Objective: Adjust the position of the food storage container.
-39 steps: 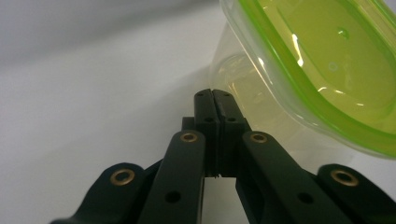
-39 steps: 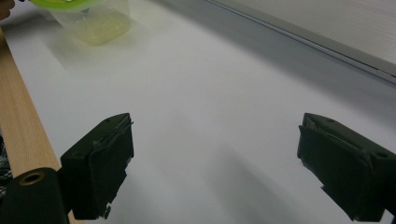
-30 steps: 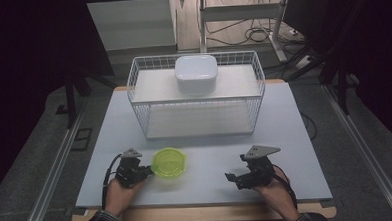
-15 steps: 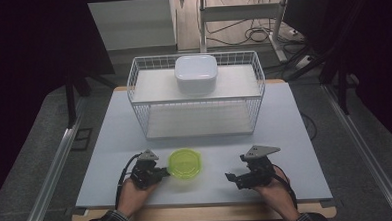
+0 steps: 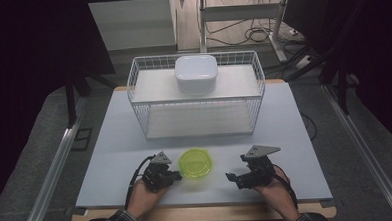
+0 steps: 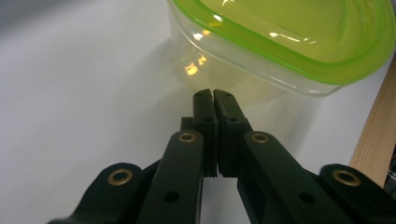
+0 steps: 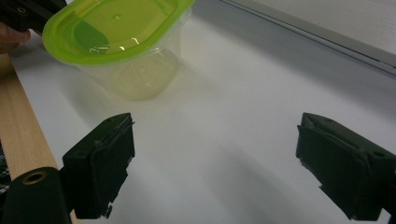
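Note:
A clear tub with a lime-green lid (image 5: 195, 162) stands on the white table near the front edge, between my two grippers. My left gripper (image 5: 176, 175) is just left of it, shut with nothing between its jaws. In the left gripper view the closed tips (image 6: 213, 93) are right against the tub's clear wall (image 6: 261, 79). My right gripper (image 5: 232, 178) rests to the tub's right, a short gap away, and is open. In the right gripper view its wide-apart jaws (image 7: 217, 140) frame bare table, with the tub (image 7: 116, 32) ahead at upper left.
A white wire rack (image 5: 134, 93) stands across the back half of the table, with a white lidded box (image 5: 196, 73) on its top shelf. The table's wooden front edge (image 7: 18, 126) runs close behind the grippers.
My left gripper has moved right along the front of the table, and the green-lidded tub has slid right with it, nearer the right gripper. The right gripper has stayed put.

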